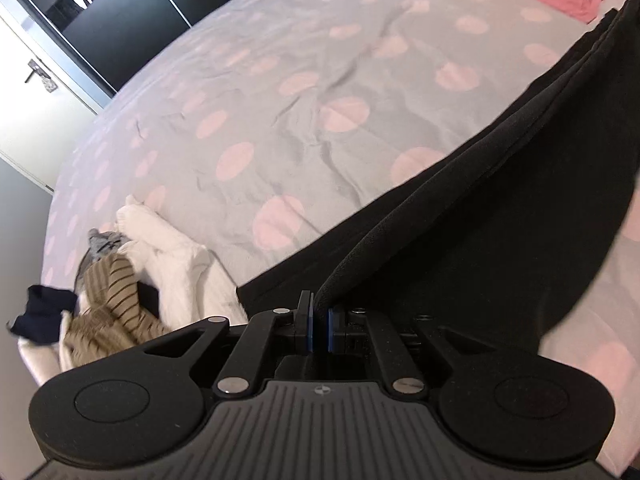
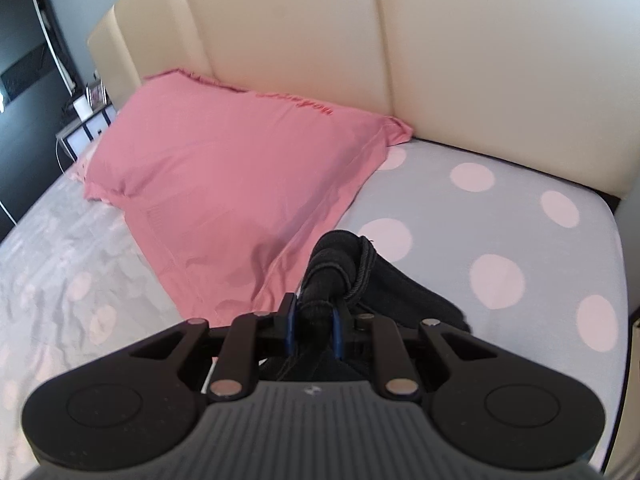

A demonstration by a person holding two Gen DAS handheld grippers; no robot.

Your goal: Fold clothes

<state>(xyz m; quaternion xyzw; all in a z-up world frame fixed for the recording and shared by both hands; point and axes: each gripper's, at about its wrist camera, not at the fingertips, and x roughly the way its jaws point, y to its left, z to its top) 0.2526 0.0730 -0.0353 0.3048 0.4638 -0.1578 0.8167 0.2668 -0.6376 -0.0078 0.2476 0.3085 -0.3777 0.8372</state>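
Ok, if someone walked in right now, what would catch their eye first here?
Probably the black garment, stretched across the spotted grey bedsheet, one end pinched in the left hand-held gripper and a bunched, corded end clamped in the right hand-held gripper. Next, the pink pillow against the cream headboard, and the heap of unfolded clothes at the sheet's left edge.

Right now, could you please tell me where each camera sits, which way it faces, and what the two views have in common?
Left wrist: rides the left claw, looking down across the dotted bedsheet toward the clothes pile; its claw is clamped on the black garment.
Right wrist: rides the right claw, facing the pink pillow and cream headboard; its claw grips a bunched part of the black garment.
Shared: the black garment, bedsheet and pink pillow.
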